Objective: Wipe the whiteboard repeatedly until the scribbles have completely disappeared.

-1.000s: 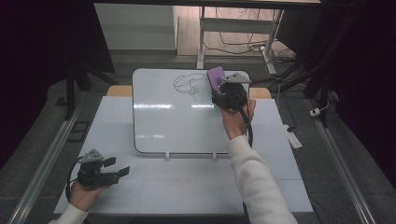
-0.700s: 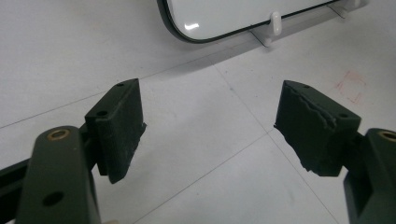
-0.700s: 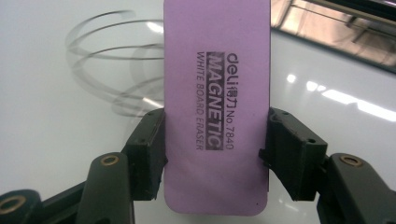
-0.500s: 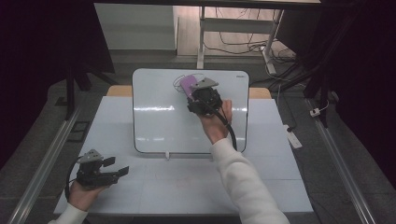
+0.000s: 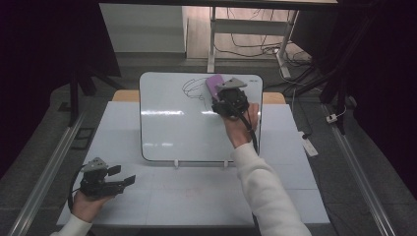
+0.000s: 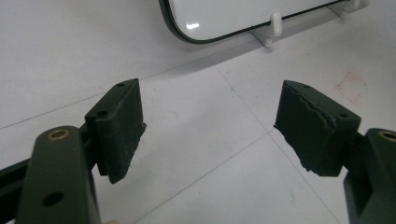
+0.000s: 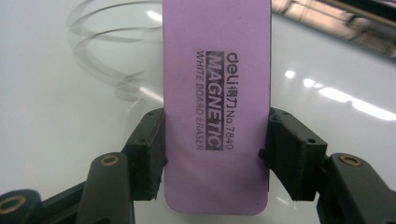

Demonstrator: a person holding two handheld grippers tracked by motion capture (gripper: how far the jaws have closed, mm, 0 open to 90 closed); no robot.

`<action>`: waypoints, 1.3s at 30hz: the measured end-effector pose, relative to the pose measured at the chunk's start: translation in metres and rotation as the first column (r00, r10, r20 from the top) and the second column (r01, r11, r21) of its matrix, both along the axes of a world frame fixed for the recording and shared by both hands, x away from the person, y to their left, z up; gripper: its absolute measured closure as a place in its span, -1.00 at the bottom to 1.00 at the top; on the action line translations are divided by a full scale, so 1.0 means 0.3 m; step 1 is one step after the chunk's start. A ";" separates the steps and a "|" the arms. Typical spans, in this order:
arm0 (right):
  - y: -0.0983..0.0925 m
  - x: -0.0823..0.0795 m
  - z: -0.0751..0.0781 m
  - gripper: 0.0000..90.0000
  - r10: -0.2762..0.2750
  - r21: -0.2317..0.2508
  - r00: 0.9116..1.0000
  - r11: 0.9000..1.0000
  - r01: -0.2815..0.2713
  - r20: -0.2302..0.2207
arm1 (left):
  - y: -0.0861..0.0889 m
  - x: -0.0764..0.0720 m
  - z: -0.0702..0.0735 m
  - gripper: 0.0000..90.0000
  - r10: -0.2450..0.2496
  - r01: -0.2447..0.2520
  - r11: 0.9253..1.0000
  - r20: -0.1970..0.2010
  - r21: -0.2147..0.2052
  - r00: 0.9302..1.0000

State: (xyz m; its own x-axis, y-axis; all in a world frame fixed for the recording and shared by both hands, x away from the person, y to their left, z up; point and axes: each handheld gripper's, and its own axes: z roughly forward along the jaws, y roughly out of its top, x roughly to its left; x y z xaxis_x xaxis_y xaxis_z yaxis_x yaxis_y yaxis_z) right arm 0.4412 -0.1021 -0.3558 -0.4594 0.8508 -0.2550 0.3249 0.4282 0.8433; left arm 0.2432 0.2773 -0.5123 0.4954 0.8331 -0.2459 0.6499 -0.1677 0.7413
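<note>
1. Wiping is under way: the right hand-held gripper [image 5: 220,93] clamps a purple eraser [image 7: 216,102] across its width and holds it against the whiteboard [image 5: 167,132], up near the top edge.
2. Black scribbles [image 5: 193,89] remain just beside the eraser in the high view, so I'd judge the cleaning well short of done; the lower board looks clean.
3. From the right gripper view, the eraser's long axis runs in line with the jaws, its far end pointing toward the board's top.
4. Down on the tabletop [image 5: 196,196], the left hand-held gripper [image 5: 125,178] rests with jaws wide apart, holding nothing.
</note>
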 end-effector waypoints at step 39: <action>0.099 0.031 0.029 -0.08 0.113 0.052 0.984 0.993 -0.106 -0.136 | 0.007 -0.004 0.004 -0.47 0.015 -0.015 1.000 0.023 0.000 1.000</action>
